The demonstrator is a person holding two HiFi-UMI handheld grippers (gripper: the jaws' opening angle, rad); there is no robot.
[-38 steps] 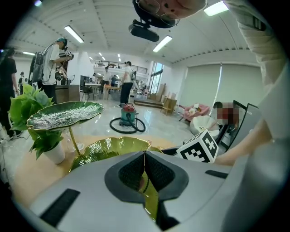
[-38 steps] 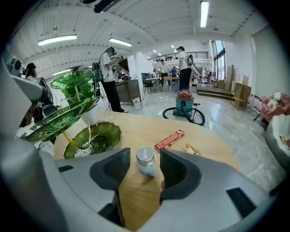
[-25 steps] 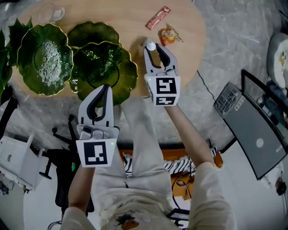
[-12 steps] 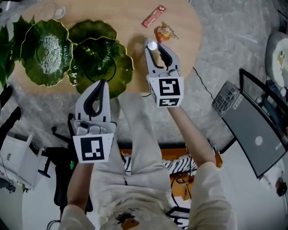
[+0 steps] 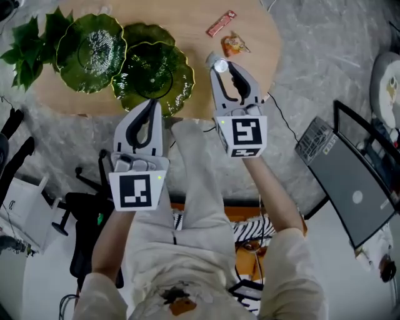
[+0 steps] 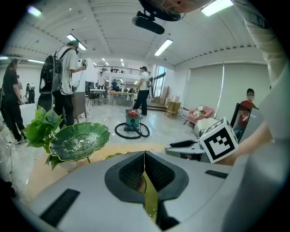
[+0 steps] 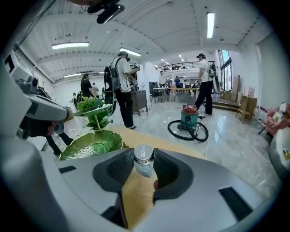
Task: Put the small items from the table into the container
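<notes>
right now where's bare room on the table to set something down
Bare wood on the oval wooden table lies between the green leaf-shaped glass dishes and the pink wrapper, and right of the orange wrapped sweet. The left half is crowded with dishes and green leaves.

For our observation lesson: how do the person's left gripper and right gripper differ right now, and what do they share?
The right gripper has its jaws shut on a silver-lidded jar; the left gripper has its jaws together, empty. The right gripper shows near the orange sweet, the left gripper over the rim of the green dish. Both are grey with a marker cube.
</notes>
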